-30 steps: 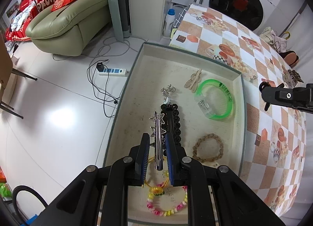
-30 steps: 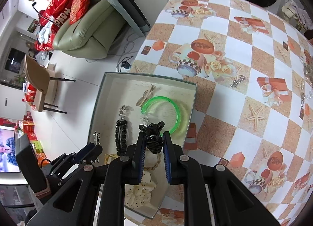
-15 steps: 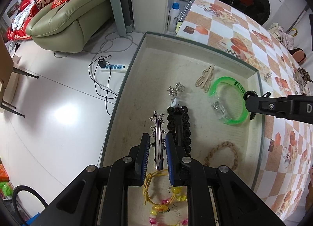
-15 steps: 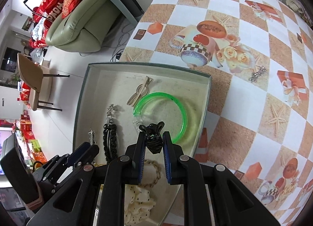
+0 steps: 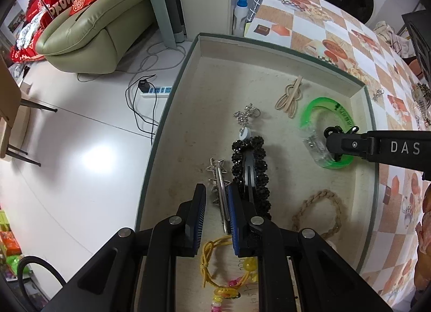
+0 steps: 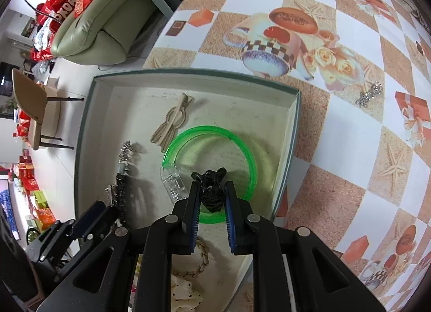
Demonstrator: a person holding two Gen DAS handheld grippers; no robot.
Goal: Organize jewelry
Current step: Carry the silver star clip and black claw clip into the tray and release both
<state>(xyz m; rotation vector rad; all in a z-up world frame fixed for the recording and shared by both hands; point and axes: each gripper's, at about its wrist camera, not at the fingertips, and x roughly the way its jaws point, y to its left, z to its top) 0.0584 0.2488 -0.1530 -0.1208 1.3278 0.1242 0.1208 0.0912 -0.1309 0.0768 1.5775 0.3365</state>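
Note:
A shallow grey tray (image 5: 269,45) (image 6: 188,73) lies at the table's edge. My left gripper (image 5: 216,213) is low in the tray, its jaws slightly apart around a silver star hair clip (image 5: 219,190); I cannot tell if they still grip it. A black beaded clip (image 5: 250,166) lies just to its right. My right gripper (image 6: 212,200) is shut on a small black claw clip (image 6: 211,192) and holds it over the green bangle (image 6: 215,134) (image 5: 323,112). The right gripper also shows in the left wrist view (image 5: 334,144).
The tray also holds a beige clip (image 6: 172,120), a silver charm (image 5: 246,116), a braided rope ring (image 5: 320,215), a yellow beaded bracelet (image 5: 223,271) and a white dotted scrunchie (image 6: 186,293). A silver trinket (image 6: 369,95) lies on the patterned tablecloth (image 6: 350,136). The floor drops off left of the tray.
Both grippers have moved down and forward into the tray. The star clip now sits at the tray floor beside the black beaded clip. The black claw clip now hangs over the green bangle.

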